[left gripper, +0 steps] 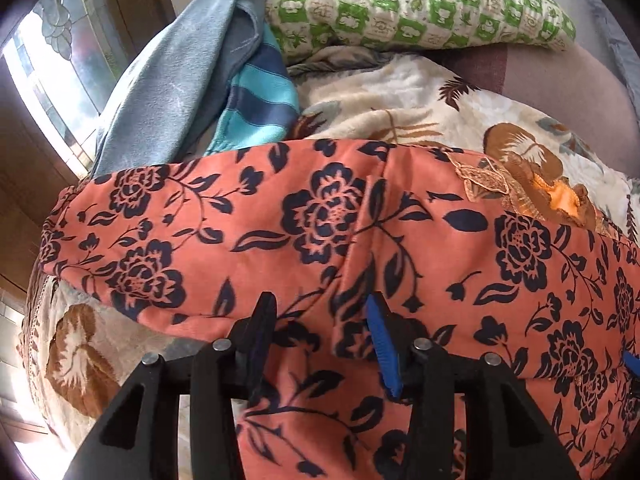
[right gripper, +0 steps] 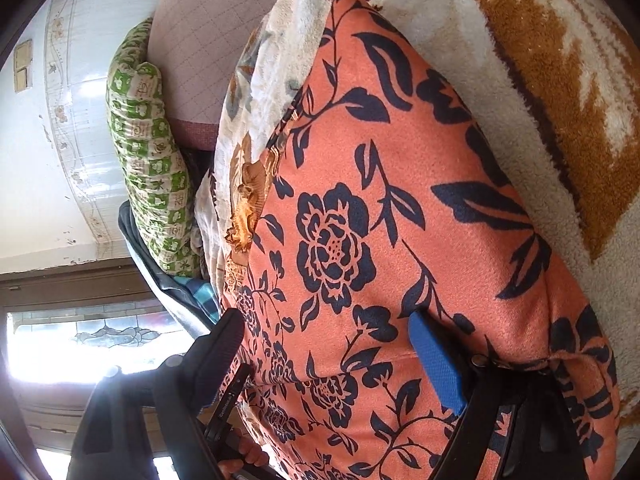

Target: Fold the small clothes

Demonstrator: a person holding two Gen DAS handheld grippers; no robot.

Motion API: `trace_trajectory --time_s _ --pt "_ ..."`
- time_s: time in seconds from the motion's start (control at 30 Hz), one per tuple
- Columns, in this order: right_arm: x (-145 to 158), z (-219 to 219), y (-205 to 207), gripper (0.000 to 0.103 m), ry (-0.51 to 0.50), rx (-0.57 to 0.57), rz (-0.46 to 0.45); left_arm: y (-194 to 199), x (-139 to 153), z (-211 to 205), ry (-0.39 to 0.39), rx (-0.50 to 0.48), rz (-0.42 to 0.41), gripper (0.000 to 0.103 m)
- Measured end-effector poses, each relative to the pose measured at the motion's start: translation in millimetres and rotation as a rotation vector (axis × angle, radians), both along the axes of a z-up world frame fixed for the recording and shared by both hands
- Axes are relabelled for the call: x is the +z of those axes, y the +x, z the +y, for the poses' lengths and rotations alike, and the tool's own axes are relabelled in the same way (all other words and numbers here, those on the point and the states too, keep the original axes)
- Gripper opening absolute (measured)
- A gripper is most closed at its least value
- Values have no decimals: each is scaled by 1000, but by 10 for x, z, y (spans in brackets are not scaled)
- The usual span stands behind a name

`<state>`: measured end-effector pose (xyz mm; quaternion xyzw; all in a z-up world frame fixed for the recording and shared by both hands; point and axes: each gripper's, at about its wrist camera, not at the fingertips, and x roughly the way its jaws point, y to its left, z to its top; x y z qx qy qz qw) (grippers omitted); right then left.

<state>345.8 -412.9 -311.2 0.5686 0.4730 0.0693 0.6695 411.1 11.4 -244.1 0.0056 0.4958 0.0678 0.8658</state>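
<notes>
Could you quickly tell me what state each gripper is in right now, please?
Left gripper: jaws apart over the orange floral garment, pads not pressing it.
Right gripper: jaws wide open over the same garment, gripping nothing.

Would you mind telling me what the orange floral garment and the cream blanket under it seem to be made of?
Orange floral garment: seemingly a soft woven fabric with a matte, faintly brushed face; the navy print lies flat and it drapes in smooth folds. Cream blanket: probably plush fleece; a fuzzy, tufted pile shows.
</notes>
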Motion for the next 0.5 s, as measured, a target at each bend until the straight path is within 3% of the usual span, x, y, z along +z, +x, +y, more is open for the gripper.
trace_trajectory --time_s 0.17,0.5 --pt "22 43 -2 87 -33 7 -9 -245 140 762 -50 127 -15 50" --pt "144 210 20 87 -186 17 -28 -721 275 2878 -410 622 -125 71"
